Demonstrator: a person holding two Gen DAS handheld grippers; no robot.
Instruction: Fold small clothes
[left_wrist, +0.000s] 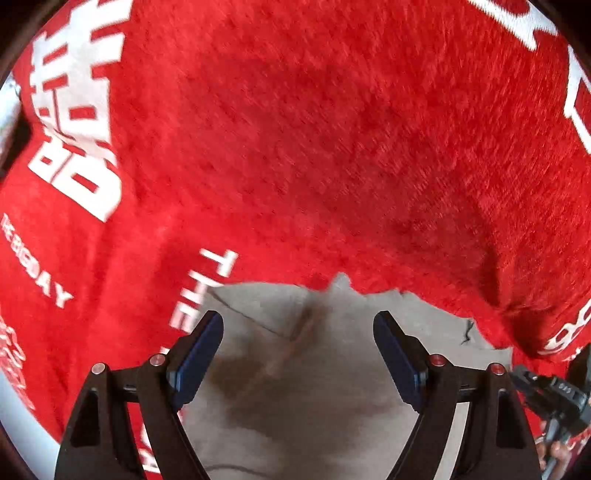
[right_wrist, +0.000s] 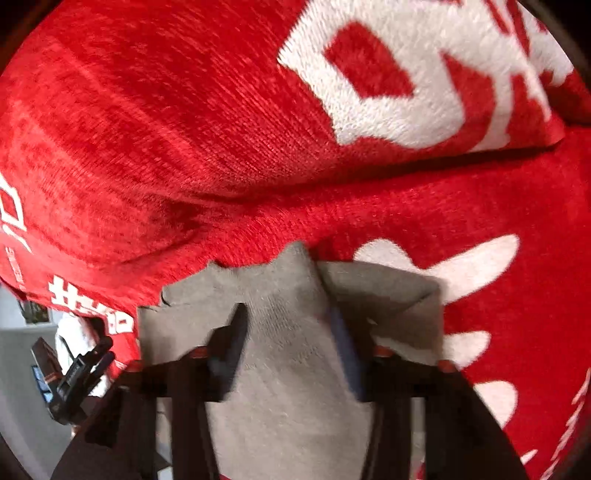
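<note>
Left wrist view: left gripper (left_wrist: 298, 328) jaws spread wide, released, nothing between the blue pads (left_wrist: 199, 360). Grey cloth (left_wrist: 314, 369) lies flat under and between the fingers, dark smudge on it, near side of frame. Red towel (left_wrist: 295, 129) with white lettering fills the far and left parts, its edge overlapping the grey cloth's far edge. Other gripper (left_wrist: 546, 391) partly visible at near right, state unclear there.

Right wrist view: right gripper (right_wrist: 291, 347) clenched on the grey cloth (right_wrist: 288, 369), fabric bunched up between the fingers and rising in a ridge, folds spilling to both sides. Red towel (right_wrist: 184, 129) behind and right, big white characters far right. Left gripper (right_wrist: 85, 365) seen small at near left. Frame blurry.
</note>
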